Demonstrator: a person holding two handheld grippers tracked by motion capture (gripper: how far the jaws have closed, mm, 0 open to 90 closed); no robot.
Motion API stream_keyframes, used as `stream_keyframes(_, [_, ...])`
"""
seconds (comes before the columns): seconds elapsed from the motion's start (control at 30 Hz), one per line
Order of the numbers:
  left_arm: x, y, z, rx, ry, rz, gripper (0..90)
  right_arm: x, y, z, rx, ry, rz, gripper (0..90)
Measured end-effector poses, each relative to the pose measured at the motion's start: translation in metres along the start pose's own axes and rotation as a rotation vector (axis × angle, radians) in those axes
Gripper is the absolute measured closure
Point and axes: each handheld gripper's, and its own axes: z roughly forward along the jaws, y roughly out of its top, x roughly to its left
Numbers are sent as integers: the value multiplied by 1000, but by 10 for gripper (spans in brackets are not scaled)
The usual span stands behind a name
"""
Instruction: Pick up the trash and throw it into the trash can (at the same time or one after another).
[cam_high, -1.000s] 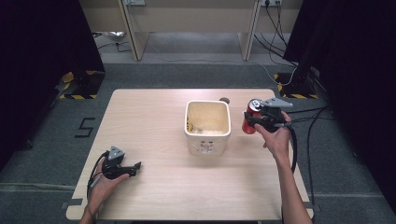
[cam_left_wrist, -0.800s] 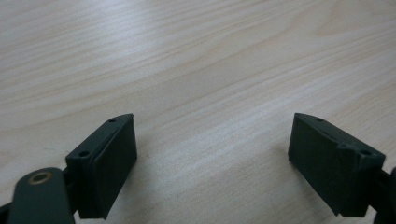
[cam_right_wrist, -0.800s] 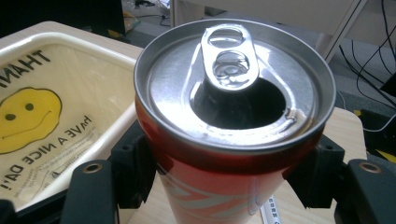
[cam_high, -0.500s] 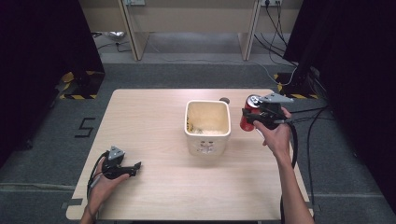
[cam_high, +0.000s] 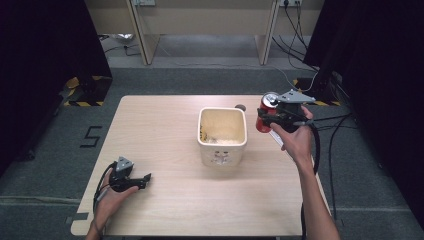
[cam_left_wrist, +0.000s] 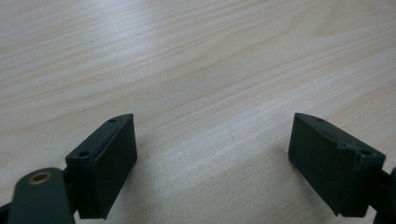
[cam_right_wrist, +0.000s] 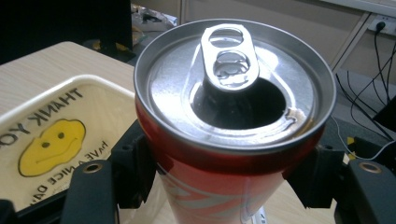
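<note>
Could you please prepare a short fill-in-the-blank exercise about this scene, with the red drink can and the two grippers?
1. The right gripper is shut on a red aluminium ____.
2. The can's pull-tab opening is already ____.
3. The cream square plastic bin stands on the light wooden ____.
4. The left gripper's jaws stand ____, with nothing between them.

Missing words: can; open; table; open

White bin (cam_right_wrist: 51, 135): "THANK YOU", smiley, perhaps "HAVE A NICE DAY"; floor mark "5" (cam_high: 91, 136)
</note>
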Motion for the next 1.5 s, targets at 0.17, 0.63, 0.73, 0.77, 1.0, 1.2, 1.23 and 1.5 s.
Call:
stream_keyframes(0.17, [0,0,0,0,0,0,148,4,8,0,1,11,-3,337])
stream_keyframes(0.63, [0,0,0,2,-1,0,148,13,27,-7,-36,41,-19,337])
stream_keyframes(0.73, [0,0,0,2,-1,0,148,17,31,-7,-48,59,-23,337])
stream_keyframes(0.77, [0,0,0,2,-1,0,148,18,32,-7,-50,65,-24,338])
stream_keyframes(1.0, [0,0,0,2,-1,0,148,31,36,0,-42,91,-46,337])
stream_keyframes(1.2, [0,0,0,2,-1,0,148,42,37,10,-28,115,-61,337])
stream_keyframes(1.23, [0,0,0,2,-1,0,148,43,37,11,-28,119,-65,337])
stream_keyframes(1.5, [0,0,0,2,-1,0,148,59,37,22,-27,179,-72,337])
